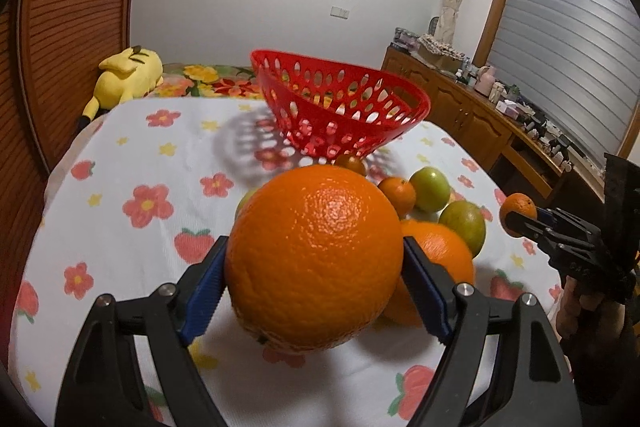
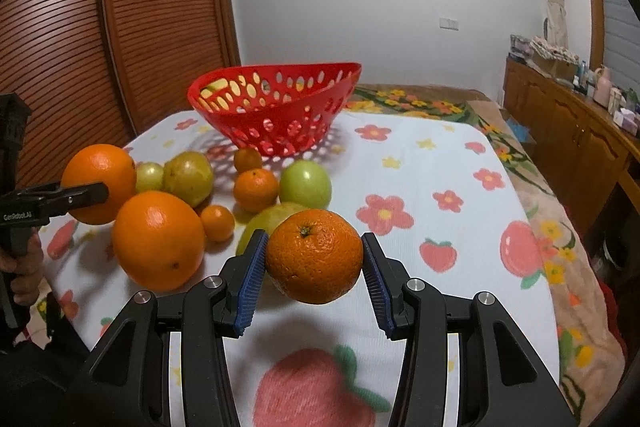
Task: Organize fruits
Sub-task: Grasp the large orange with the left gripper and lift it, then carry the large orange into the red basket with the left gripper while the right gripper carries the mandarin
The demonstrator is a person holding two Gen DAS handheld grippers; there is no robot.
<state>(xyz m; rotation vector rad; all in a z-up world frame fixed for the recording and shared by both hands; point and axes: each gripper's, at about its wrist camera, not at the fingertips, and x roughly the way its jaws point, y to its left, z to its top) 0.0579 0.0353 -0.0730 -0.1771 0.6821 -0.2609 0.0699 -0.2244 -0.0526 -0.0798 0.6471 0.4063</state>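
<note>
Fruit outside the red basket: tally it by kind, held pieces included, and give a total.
Large oranges: 2
Small mandarins: 4
Green fruits: 4
Total: 10

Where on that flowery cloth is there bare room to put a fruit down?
Bare cloth lies right of the red basket and green fruit, out to the cloth's edge. It is crowded in front of the basket, where the loose fruit cluster.

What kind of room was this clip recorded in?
Most likely a bedroom at home. A yellow plush toy lies on a floral blanket behind the table, a wooden sideboard holds bottles and toiletries, and a louvred wooden door stands at the left.
</note>
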